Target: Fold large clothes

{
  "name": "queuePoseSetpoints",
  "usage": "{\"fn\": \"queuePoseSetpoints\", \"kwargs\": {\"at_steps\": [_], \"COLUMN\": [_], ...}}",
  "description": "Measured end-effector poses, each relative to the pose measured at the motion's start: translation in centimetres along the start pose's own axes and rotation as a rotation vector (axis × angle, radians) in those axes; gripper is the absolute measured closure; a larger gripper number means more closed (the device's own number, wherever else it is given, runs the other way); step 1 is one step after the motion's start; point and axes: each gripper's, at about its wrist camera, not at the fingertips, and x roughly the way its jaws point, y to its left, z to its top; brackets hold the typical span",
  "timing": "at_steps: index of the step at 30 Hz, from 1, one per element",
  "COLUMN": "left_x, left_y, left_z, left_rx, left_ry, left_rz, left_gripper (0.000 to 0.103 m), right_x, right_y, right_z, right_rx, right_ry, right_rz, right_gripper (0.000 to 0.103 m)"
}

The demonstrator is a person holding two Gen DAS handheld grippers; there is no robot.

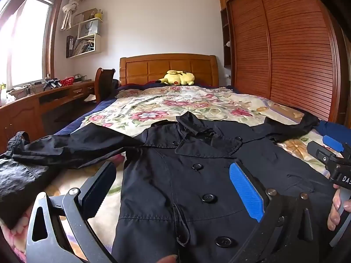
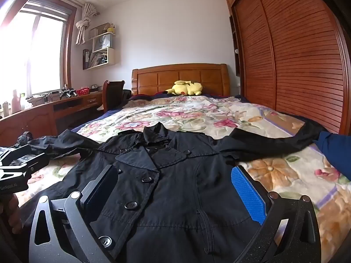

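The coat (image 1: 197, 175) is laid collar-away lengthwise below both wide-open, empty grippers: left gripper (image 1: 173, 188) nearer the coat's left-lying sleeve (image 1: 72, 144), right gripper (image 2: 175, 192) opposite.

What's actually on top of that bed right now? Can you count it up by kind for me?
Black coat: 1
Yellow plush toy: 1
Flowered blanket: 1
Total: 3
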Motion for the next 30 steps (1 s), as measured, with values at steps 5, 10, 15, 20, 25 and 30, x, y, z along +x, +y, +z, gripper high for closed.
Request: {"fn": "queuePoseSetpoints", "kwargs": {"at_steps": [5,10,15,20,25,30], "left_x": [0.04,-0.19,-0.22,-0.26,-0.13,-0.32], "left_y": [-0.06,0.29,0.35,0.41,0.44,0.73], "left_z": [-0.04,0.04,0.05,0.04,0.32,0.55], "left_rx": [-0.002,-0.007,-0.008,-0.011,-0.015,-0.013], "left_ry": [0.003,-0.002,-0.003,-0.005,-0.004,-0.004], "left_rz": [-0.005,-0.003,-0.004,-0.003,-0.003,-0.002], "left_gripper": [0.0,0.0,0.0,0.0,0.0,0.0], "right_x": [-0.07,-0.07,0.09,-0.1,-0.16,-0.25], "right_y": [-0.02,0.01,-0.4,-0.1,-0.14,-0.17], "right_z": [-0.06,-0.09,0.26,0.04,0.0,0.0], "right_rx": [0.003,0.001,-0.004,-0.004,-0.001,-0.002], "right_ry": [-0.004,-0.004,-0.002,-0.008,-0.012,-0.012], "right_rz": [0.003,0.004,0.005,0.005,0.007,0.009], "right_gripper": [0.0,0.0,0.0,0.0,0.0,0.0]}}
